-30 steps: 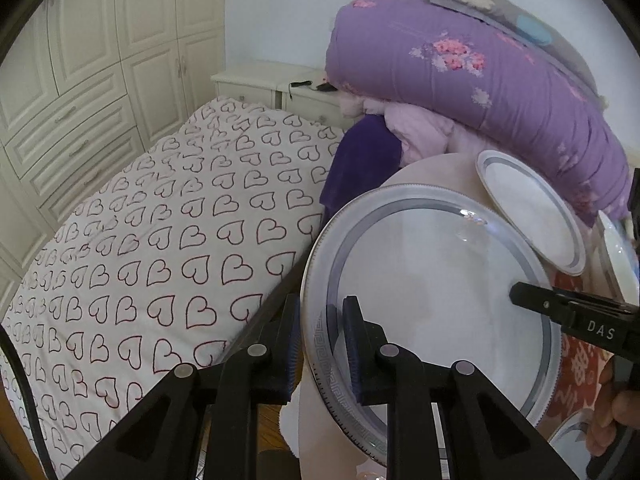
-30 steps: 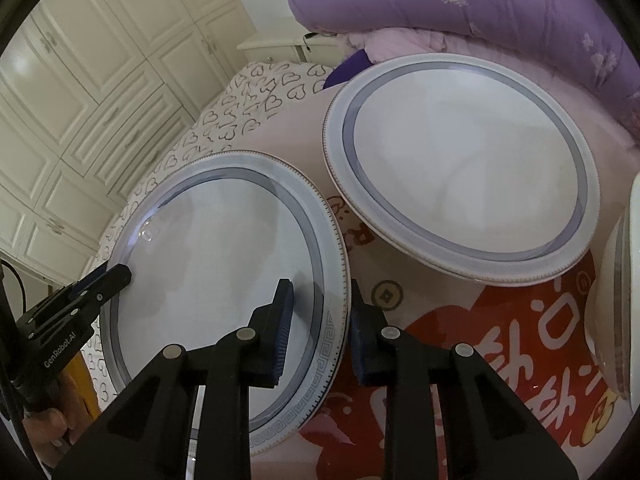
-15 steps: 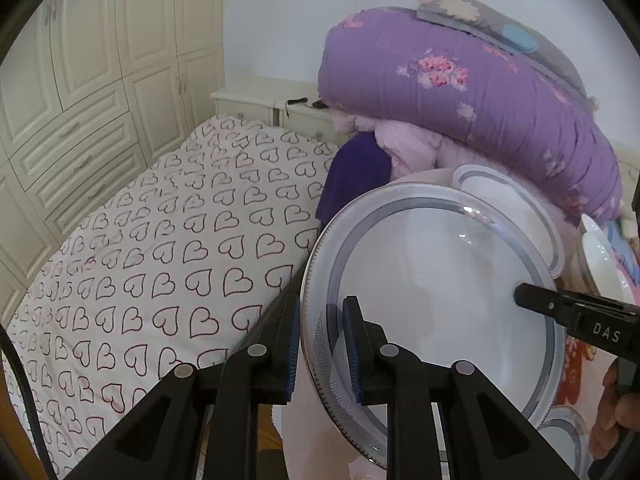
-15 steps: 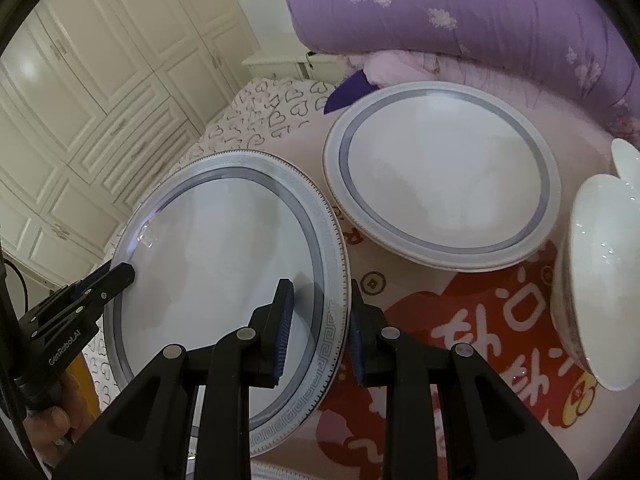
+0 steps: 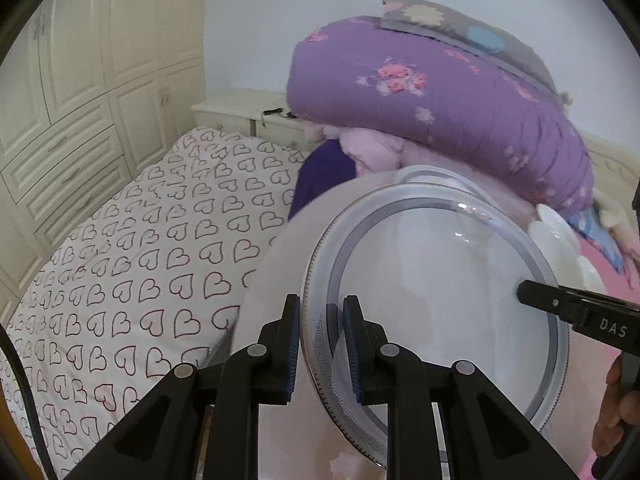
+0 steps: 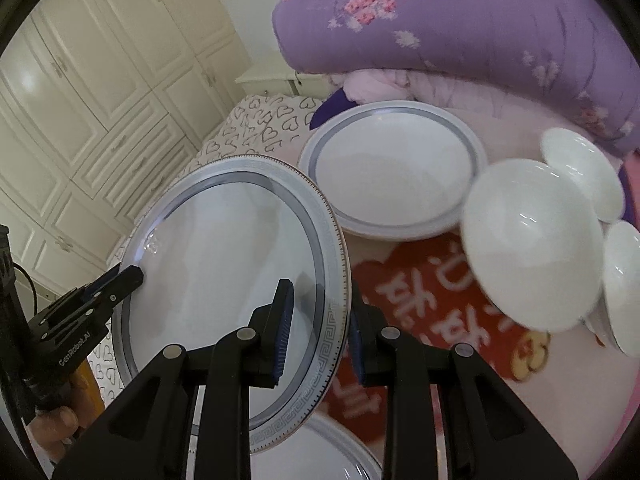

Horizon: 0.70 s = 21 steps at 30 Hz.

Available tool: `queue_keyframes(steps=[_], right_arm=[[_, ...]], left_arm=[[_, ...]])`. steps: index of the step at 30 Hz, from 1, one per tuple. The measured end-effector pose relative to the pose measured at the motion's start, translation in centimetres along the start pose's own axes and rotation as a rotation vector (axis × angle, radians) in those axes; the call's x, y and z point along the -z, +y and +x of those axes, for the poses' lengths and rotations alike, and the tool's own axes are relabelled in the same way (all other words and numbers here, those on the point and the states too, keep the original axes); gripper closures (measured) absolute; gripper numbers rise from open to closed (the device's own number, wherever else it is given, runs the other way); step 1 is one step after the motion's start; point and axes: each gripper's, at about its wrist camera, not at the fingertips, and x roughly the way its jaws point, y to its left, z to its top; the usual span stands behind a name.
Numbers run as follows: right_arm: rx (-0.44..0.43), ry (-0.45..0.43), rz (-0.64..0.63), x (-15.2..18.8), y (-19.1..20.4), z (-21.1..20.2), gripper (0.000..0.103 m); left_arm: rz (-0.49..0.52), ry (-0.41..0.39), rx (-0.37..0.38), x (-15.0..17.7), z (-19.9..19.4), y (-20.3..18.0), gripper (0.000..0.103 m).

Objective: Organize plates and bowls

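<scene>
A large white plate with a grey band and patterned rim [image 5: 440,292] [image 6: 224,264] hangs in the air above the bed, held at both sides. My left gripper [image 5: 321,340] is shut on its left rim; my right gripper [image 6: 320,332] is shut on its right rim. In each view the other gripper shows at the plate's far edge. On the pink and red cloth [image 6: 420,292] lie a second grey-banded plate [image 6: 392,168] and three plain white bowls [image 6: 532,240]. Another banded plate [image 6: 320,452] lies below the held one, mostly hidden.
Folded purple quilt [image 5: 432,88] and pink bedding are piled behind the dishes. A heart-patterned sheet [image 5: 132,272] covers the bed to the left. Cream wardrobe doors [image 6: 100,92] and a bedside cabinet [image 5: 244,112] stand beyond it. A hand [image 6: 52,424] holds the left gripper's handle.
Both grippers have risen with the plate and drawn back. The banded plate on the cloth looks smaller and farther, and the white bowls have come into the right wrist view.
</scene>
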Motion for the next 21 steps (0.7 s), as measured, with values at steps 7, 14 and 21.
queue_keyframes(steps=[7,14,21], right_arm=[[-0.001,-0.006,0.021,4.2,-1.5,-3.2,0.078],[-0.014,0.009,0.04,8.3,-2.2,-5.0,0.078],[-0.013,0.021,0.031,10.9,-2.2,-5.5,0.078]], left_arm=[[0.032,0.008,0.022,3.6,-4.0,-1.9,0.086],[0.048,0.026,0.012,7.1,-7.1,-3.6,0.086],[0.068,0.066,-0.016,9.7,-8.4,-5.0,0.085]])
